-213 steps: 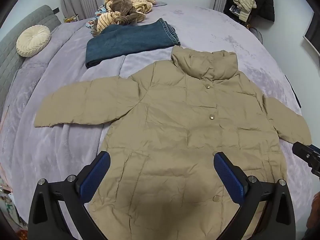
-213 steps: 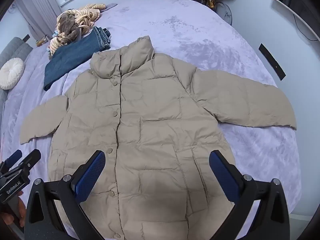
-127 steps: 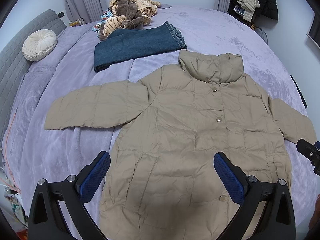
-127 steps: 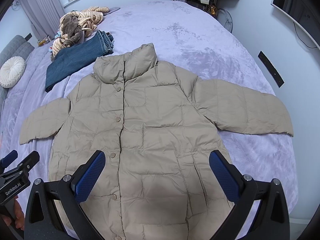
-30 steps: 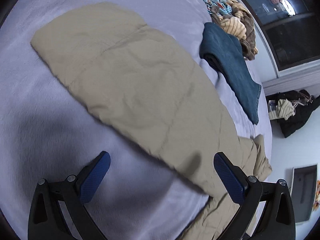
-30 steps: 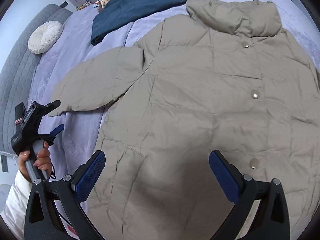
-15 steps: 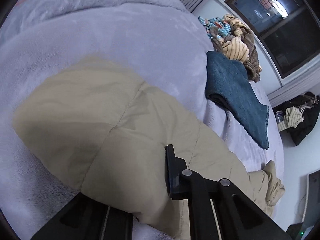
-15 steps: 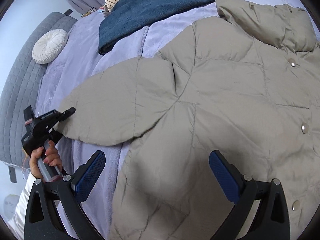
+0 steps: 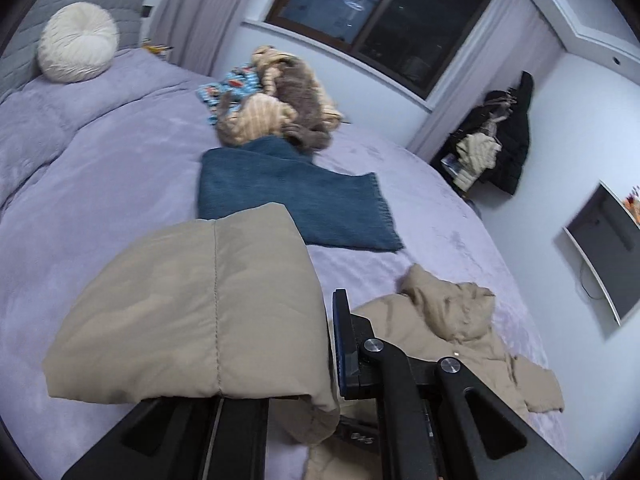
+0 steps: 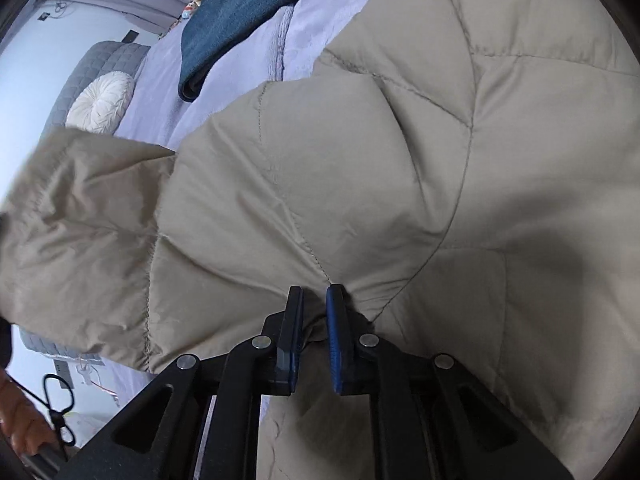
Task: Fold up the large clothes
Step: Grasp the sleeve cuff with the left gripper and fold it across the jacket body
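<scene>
Jacket: a tan quilted one lying on a lilac bed, with one sleeve lifted clear of the cover. The left gripper is clamped on that sleeve's end, so the cuff drapes over its left finger and hides it. Only the left wrist view shows the wider room: the jacket's collar and far sleeve resting toward the bed's right side, folded jeans beyond the raised sleeve, a heap of striped and brown clothes behind them, a round cream cushion by the grey headboard, a dark window, coats hung in the corner and a screen on the wall. Only the right wrist view shows the right gripper, its jaws closing with a pinch of jacket fabric between the blue pads where sleeve meets body, and part of a hand at the lower left edge. No readable writing shows in either view.
</scene>
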Tool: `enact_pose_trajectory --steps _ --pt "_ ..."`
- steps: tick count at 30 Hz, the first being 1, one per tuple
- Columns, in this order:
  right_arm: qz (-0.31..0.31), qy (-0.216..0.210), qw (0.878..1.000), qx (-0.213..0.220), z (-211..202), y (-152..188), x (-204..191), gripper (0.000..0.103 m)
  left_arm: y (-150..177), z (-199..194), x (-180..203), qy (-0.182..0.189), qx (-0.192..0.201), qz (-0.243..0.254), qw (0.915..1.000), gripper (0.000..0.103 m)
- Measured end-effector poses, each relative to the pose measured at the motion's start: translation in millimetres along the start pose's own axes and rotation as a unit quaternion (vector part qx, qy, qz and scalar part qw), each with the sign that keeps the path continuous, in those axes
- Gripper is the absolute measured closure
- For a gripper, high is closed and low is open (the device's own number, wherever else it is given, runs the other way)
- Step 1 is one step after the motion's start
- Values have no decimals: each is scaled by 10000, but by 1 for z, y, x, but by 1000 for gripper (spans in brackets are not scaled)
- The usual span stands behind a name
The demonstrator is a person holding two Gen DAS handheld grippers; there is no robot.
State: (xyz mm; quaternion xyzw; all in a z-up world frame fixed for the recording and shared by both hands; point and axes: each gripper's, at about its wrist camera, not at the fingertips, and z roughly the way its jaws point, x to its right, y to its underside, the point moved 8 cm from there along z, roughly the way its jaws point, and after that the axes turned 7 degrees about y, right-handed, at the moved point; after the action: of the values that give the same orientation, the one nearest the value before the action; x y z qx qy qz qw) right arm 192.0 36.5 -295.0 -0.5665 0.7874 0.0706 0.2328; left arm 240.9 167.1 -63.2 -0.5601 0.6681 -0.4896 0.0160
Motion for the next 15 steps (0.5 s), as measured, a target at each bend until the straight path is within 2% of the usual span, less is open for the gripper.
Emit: enact_pose_trajectory --steps 2,4,7,10,13,15 --pt "-40 -108 9999 -87 -4 0 -1 92 3 20 39 366 -151 188 9990 91" --pt "10 -391 9992 -115 -20 2 2 91 12 42 82 681 -353 463 9960 91" --pt "212 -516 9982 210 -61 7 27 91 40 75 141 1009 -680 839 9890 91" --pt "321 -45 9963 800 -117 13 77 91 85 119 183 1032 -1185 1296 9790 91" --pt "425 678 9894 1209 -166 25 133 91 141 169 208 765 -1798 1737 9652 91" --pt "595 964 9846 1329 -189 34 166 91 177 193 211 536 -2140 1934 9560 91"
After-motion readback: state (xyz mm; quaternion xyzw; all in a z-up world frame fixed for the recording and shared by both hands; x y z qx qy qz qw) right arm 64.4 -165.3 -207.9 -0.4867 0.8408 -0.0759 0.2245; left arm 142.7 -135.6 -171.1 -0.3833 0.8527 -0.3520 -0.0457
